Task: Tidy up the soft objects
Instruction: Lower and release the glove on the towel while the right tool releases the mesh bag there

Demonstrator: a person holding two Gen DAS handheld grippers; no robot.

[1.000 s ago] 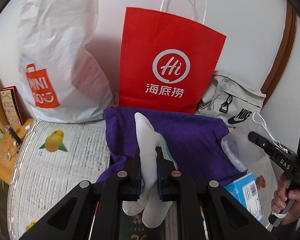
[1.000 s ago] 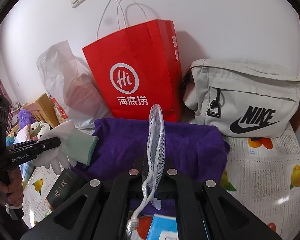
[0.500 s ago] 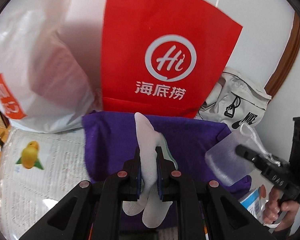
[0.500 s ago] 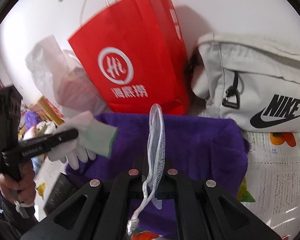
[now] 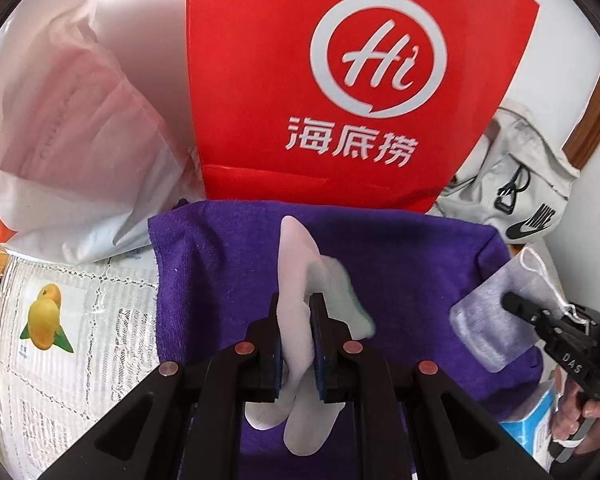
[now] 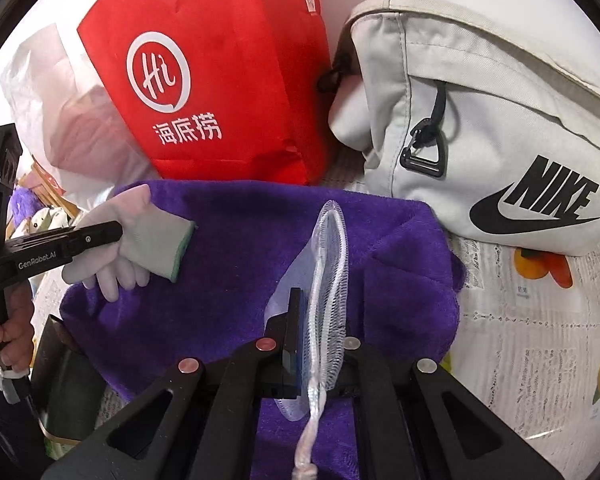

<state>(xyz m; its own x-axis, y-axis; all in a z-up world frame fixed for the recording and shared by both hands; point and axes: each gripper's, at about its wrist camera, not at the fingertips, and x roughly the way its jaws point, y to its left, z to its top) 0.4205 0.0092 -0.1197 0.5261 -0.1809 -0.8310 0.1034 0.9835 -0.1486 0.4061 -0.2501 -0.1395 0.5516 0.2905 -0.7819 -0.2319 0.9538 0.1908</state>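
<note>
Glove (image 5: 296, 280) and mesh pouch (image 6: 328, 264) are both held clear above the purple towel (image 5: 228, 280), the left tongs (image 5: 294, 332) clamped on the glove and the right tongs (image 6: 320, 320) beginning to part around the pouch; neither is yet laid down, so placement remains.

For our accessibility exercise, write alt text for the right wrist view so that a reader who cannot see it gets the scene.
The right gripper, its jaws opening, has a white mesh pouch between them above a purple towel. At left, the left gripper grips a white glove over the towel. Behind stand a red paper bag and a grey Nike bag.
</note>
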